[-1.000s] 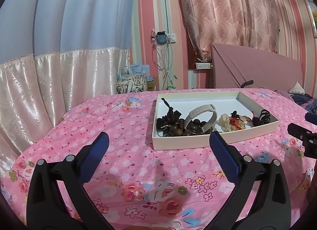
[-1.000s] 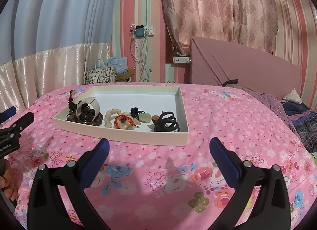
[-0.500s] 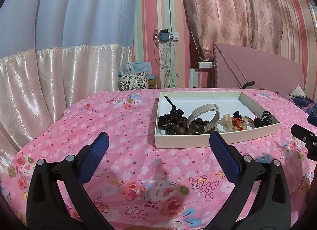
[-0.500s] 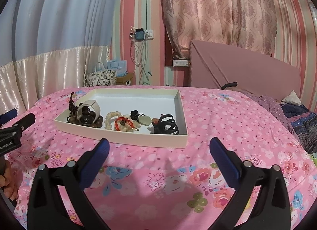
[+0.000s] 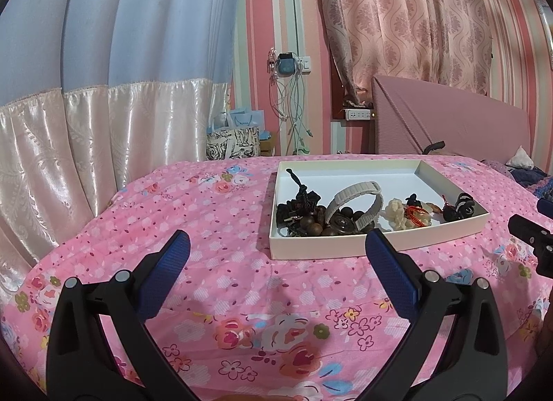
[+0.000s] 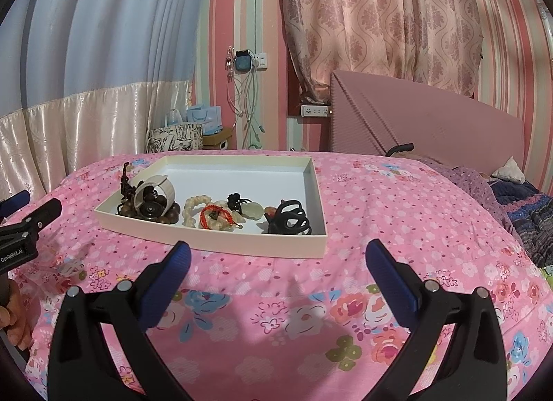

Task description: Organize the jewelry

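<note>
Left wrist view: tray (image 5: 345, 251) now lower, nearer.

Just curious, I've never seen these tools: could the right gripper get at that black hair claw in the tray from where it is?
Probably yes. The right gripper is open and empty, the hair claw sits by the tray's near wall, uncovered; only that low wall lies between.

Bare bedspread (image 6: 276, 283) lies ahead of both tongs. Beyond it, the tray (image 6: 221, 243) wall bars a low approach; jewelry (image 6: 214, 211) crowds its near half, far half open.
</note>
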`<move>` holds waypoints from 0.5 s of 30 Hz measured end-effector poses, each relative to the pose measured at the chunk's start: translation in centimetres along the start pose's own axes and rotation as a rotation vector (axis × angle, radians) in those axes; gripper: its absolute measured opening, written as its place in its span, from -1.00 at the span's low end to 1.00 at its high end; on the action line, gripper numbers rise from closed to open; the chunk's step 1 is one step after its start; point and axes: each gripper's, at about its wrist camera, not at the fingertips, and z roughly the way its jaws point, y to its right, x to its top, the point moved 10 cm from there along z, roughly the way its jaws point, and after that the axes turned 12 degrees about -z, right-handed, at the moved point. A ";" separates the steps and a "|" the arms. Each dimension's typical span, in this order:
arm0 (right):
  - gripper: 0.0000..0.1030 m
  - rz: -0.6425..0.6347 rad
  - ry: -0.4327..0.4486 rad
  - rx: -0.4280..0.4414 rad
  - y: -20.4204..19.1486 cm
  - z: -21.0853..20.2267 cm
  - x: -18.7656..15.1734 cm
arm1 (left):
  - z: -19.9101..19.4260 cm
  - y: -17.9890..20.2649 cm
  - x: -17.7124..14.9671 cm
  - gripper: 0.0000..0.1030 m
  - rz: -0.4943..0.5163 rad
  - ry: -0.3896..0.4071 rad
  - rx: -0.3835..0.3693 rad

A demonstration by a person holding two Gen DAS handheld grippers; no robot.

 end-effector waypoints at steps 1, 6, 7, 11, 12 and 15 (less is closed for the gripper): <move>0.96 0.000 0.000 0.000 0.0 0.0 0.0 | 0.1 0.0 0.0 0.94 0.001 -0.001 0.000; 0.96 0.000 0.001 0.000 0.0 0.0 0.0 | 0.0 0.0 0.0 0.94 -0.001 -0.001 -0.001; 0.96 0.000 0.000 0.000 0.0 0.0 0.0 | 0.0 0.0 0.0 0.94 -0.001 -0.002 0.000; 0.96 0.000 0.000 0.000 0.0 0.0 0.0 | 0.0 0.0 0.0 0.94 0.000 0.000 0.000; 0.96 0.000 0.000 0.000 0.0 0.0 0.0 | 0.1 0.0 0.0 0.94 0.001 0.000 0.000; 0.96 0.001 -0.001 -0.001 0.0 0.0 0.0 | 0.0 0.0 0.0 0.94 0.000 -0.001 0.000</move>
